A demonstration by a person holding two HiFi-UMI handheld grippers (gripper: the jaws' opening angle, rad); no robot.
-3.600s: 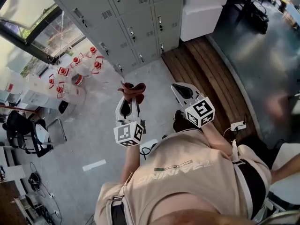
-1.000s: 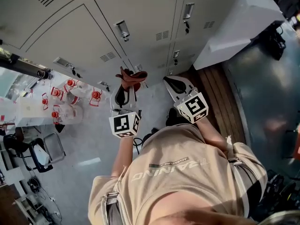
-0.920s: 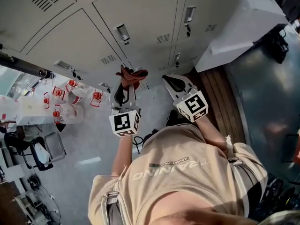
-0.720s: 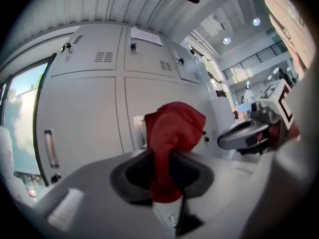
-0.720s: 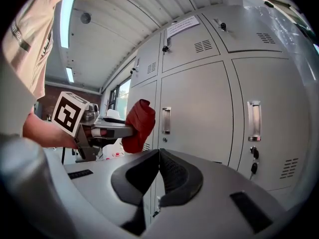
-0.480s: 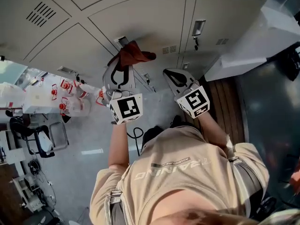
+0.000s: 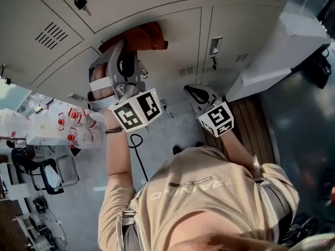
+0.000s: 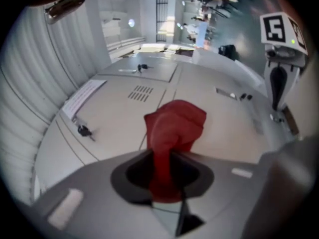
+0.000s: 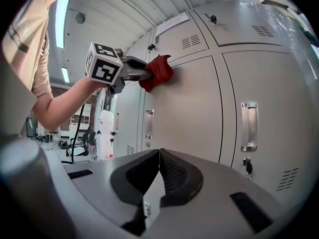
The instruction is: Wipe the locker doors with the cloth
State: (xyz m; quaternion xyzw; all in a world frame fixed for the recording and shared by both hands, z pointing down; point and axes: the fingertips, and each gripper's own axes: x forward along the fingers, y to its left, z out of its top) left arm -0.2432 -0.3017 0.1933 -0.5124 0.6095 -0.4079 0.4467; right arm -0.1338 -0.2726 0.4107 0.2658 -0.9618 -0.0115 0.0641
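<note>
A dark red cloth (image 7: 140, 36) is bunched in my left gripper (image 7: 123, 54), which is shut on it and holds it against a pale grey locker door (image 7: 172, 51). In the left gripper view the cloth (image 8: 174, 128) sticks out from between the jaws onto the door (image 8: 109, 108). My right gripper (image 7: 192, 93) hangs lower, shut and holding nothing, away from the lockers. The right gripper view shows its jaws (image 9: 159, 156) closed together, with the left gripper (image 9: 132, 72) and the cloth (image 9: 158, 71) pressed to the upper locker door (image 9: 189, 98).
Locker handles (image 7: 215, 45) and keys (image 7: 79, 3) stick out of the doors. A white block (image 7: 282, 51) stands to the right of the lockers, with a wooden strip (image 7: 256, 124) below. Red-capped bottles (image 7: 78, 124) and a chair (image 7: 49, 174) sit at the left.
My left gripper has risen with the cloth from waist height up to the locker door and now presses it there. The right gripper has stayed almost still.
</note>
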